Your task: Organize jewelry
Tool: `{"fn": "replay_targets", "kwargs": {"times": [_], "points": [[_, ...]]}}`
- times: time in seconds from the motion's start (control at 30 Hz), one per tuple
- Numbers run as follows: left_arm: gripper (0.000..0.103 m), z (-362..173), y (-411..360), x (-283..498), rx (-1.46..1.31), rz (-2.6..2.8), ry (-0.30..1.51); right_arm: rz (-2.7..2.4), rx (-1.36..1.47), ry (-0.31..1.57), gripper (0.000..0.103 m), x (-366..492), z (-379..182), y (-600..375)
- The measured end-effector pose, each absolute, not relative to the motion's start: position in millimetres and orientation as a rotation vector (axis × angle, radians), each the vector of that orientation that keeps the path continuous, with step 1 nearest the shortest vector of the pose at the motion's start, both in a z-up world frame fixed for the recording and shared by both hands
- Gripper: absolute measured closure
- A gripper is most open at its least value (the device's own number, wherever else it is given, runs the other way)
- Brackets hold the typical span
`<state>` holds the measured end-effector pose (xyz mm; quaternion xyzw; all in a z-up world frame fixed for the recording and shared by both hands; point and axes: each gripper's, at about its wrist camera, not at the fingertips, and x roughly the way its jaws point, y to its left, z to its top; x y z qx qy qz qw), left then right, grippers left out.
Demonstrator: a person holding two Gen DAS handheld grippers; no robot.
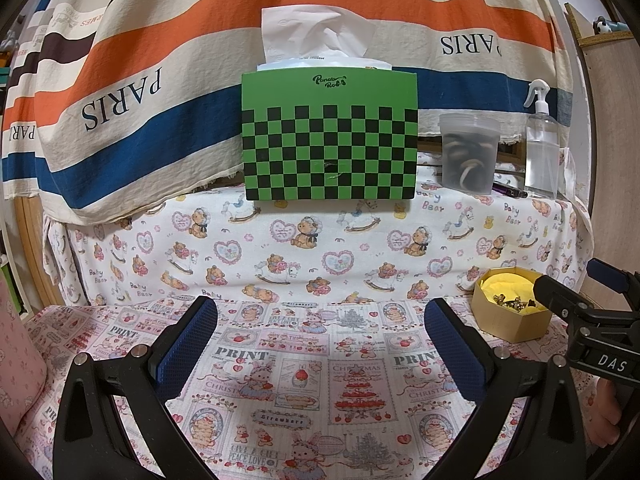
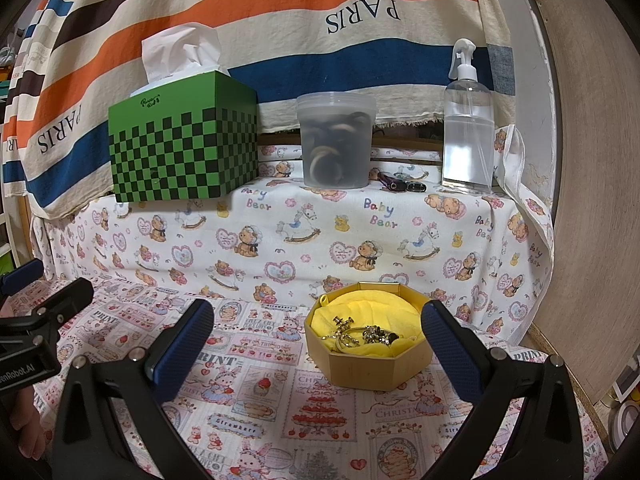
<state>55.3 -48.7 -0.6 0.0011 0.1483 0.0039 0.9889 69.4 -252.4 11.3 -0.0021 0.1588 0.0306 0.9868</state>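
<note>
While the jewelry lies heaped on yellow cloth in the box on the bench, both the left hand-held gripper and right hand-held gripper are held spread and empty, so sorting begun or finished cannot be told.

A cloth-covered table and the raised ledge behind it

On the printed tablecloth we saw a small gold box; on the bear-print ledge stood a green tissue box, a plastic tub, a spray bottle and a purple pen.
</note>
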Motion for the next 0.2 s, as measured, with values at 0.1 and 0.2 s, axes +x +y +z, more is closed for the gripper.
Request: {"fn": "replay_targets", "kwargs": {"times": [0.1, 0.2], "points": [[0.0, -0.7, -48.9, 55.6, 0.002, 0.008, 0.298, 0.062, -0.005, 0.319, 0.0, 69.6, 11.7, -252.3], [0.0, -0.7, -48.9, 55.2, 0.001, 0.004, 0.297, 0.061, -0.004, 0.319, 0.0, 69.6, 11.7, -252.3]]}}
